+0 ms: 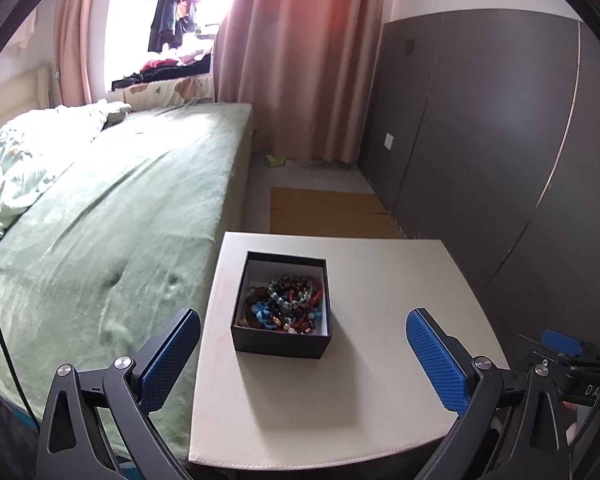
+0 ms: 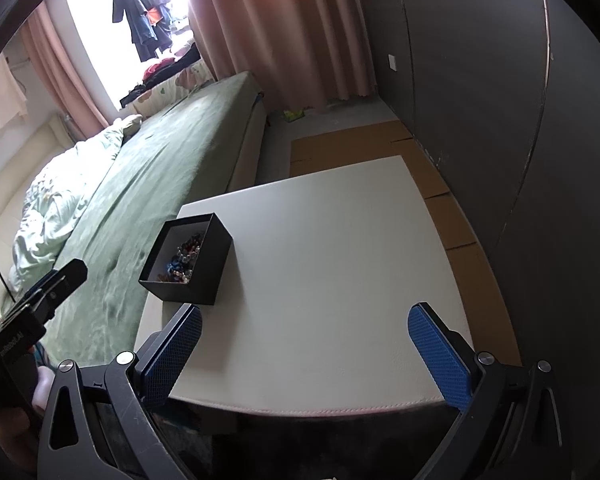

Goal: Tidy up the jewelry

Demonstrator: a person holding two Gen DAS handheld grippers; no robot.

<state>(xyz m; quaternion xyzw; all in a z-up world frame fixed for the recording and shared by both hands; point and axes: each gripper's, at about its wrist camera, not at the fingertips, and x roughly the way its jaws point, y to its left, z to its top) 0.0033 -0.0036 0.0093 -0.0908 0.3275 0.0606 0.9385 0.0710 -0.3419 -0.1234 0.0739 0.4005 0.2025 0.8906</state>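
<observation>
Since the box holds a tangle of beads at the table's ten o'clock, both grippers, left and right, hang back with fingers wide, empty, likely readying a reach.

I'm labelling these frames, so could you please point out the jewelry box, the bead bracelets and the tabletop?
jewelry box (image 1: 278, 346): left wrist view, on its black front wall.
bead bracelets (image 1: 290, 300): left wrist view, on the tangled pile inside the box.
tabletop (image 2: 340, 260): right wrist view, on its bare white surface.
</observation>
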